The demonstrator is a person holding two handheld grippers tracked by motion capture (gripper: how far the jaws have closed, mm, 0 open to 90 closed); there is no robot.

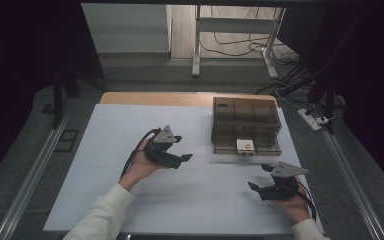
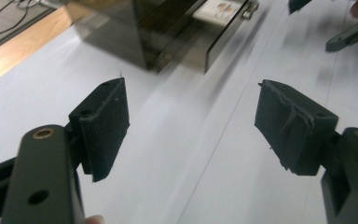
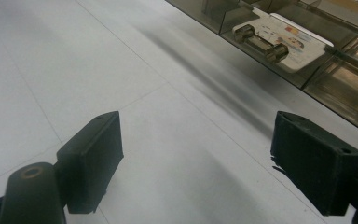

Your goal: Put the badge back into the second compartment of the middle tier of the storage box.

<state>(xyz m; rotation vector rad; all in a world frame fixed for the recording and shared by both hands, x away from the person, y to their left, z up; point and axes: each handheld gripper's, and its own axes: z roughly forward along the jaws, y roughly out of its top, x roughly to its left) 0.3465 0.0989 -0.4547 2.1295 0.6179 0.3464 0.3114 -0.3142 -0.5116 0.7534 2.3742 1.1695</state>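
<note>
A smoked, see-through drawer box (image 1: 246, 126) stands on the white-covered bench (image 1: 130, 200) toward its far right corner, its back close to the far edge where a strip of bare wood shows. Inner walls divide the box into compartments. The lowest drawer (image 1: 247, 148), on the side facing the person, is pulled a little way out; a small white card with coloured print (image 1: 244, 145) lies flat in it, just behind the clear front panel. That panel carries a short metal bar handle (image 3: 261, 43). The other compartments are too dim to tell what they hold.

The left gripper (image 1: 182, 148) is held in the person's left hand (image 1: 141, 167) over the middle of the bench, pointing toward the box and well short of it. Its jaws stand apart with only bare bench between them, as the left gripper view shows; both foam pads (image 2: 105, 126) look frayed at the edges.

The right gripper (image 1: 260, 177) is held in the right hand (image 1: 294, 205) near the bench's near right corner, just in front of the pulled-out drawer and apart from it. Its jaws are likewise spread wide with nothing in them, and the handle and card lie ahead of them in the right gripper view.
</note>
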